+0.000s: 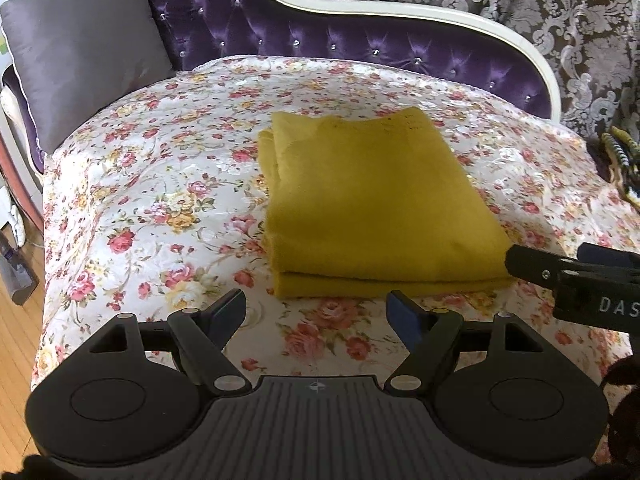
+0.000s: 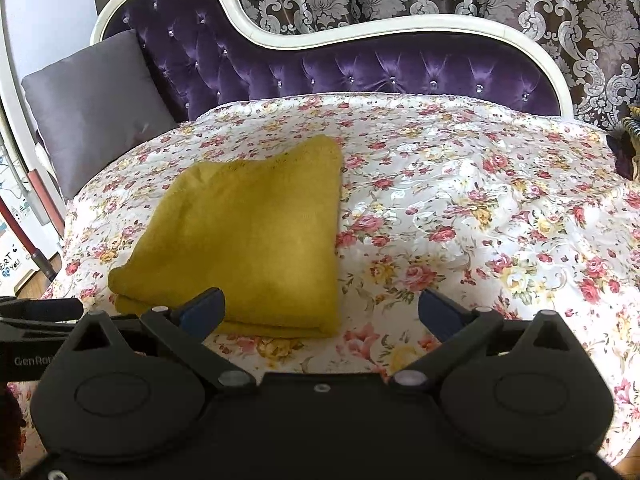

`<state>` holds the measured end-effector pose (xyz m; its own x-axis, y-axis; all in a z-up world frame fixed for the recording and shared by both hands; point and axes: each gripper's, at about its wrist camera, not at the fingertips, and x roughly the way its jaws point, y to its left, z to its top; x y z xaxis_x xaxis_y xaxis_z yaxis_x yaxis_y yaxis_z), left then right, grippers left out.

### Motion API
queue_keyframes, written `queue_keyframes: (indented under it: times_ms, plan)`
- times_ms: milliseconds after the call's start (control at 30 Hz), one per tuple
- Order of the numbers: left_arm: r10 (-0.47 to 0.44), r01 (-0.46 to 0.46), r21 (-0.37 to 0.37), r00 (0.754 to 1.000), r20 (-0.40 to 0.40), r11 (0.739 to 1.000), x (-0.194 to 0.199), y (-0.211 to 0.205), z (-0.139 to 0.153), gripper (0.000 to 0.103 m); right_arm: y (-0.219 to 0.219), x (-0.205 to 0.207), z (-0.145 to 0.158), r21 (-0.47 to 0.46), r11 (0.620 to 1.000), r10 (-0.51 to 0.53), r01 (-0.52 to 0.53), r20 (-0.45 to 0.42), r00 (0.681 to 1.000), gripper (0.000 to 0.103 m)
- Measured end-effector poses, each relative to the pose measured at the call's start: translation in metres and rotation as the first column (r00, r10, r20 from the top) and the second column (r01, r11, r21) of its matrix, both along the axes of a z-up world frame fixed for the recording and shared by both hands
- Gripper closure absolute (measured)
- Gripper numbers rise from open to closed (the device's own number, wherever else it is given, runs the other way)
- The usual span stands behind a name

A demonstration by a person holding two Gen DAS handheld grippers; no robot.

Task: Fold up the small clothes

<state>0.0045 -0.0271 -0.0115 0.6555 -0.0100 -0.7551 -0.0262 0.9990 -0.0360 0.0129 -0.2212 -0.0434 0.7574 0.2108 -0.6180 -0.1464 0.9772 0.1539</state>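
Observation:
A mustard-yellow knitted garment point(image 1: 372, 204) lies folded into a neat rectangle on the floral quilt point(image 1: 160, 184); the right wrist view shows the garment point(image 2: 248, 232) left of centre. My left gripper point(image 1: 318, 312) stands open just short of the fold's near edge, nothing between its blue-padded fingers. My right gripper point(image 2: 320, 312) is open too, hovering over the fold's near right corner, and its fingers point(image 1: 536, 266) enter the left wrist view from the right, beside that corner. Neither gripper touches the cloth.
The quilt covers a purple tufted chaise with a white frame point(image 2: 360, 28). A grey cushion point(image 1: 80, 48) leans at the left end. Dark and striped cloth point(image 1: 620, 160) lies at the right edge. Wooden floor point(image 1: 16, 320) is to the left, patterned curtains behind.

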Motion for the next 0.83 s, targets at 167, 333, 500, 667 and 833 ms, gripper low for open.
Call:
queue_keyframes:
  times_ms: [167, 333, 500, 667, 833]
  plan:
    - [-0.005, 0.005, -0.004, 1.000, 0.004, 1.000, -0.0005, -0.0022, 0.0017, 0.027, -0.0009, 0.0001, 0.0005, 0.001, 1.000, -0.001, 0.001, 0.000, 1.000, 0.000]
    - [-0.008, 0.008, -0.008, 1.000, 0.001, 1.000, 0.0005, -0.0027, 0.0019, 0.027, -0.0020, 0.0007, 0.0004, 0.003, 1.000, -0.004, 0.004, -0.001, 1.000, 0.000]
    - [-0.017, 0.017, -0.009, 1.000, -0.004, 1.000, 0.0018, -0.0047, 0.0013, 0.027, -0.0022, 0.0015, 0.0000, 0.005, 1.000, -0.003, 0.003, -0.002, 1.000, 0.000]
    - [-0.021, 0.021, -0.014, 1.000, -0.008, 1.000, 0.0041, -0.0043, 0.0004, 0.027, -0.0024, 0.0043, -0.0011, 0.010, 1.000, 0.000, 0.000, -0.010, 1.000, 0.000]
    - [-0.024, 0.024, -0.016, 1.000, -0.007, 1.000, 0.0057, -0.0039, -0.0005, 0.027, -0.0008, 0.0068, -0.0045, 0.008, 1.000, -0.002, 0.002, -0.020, 1.000, 0.000]
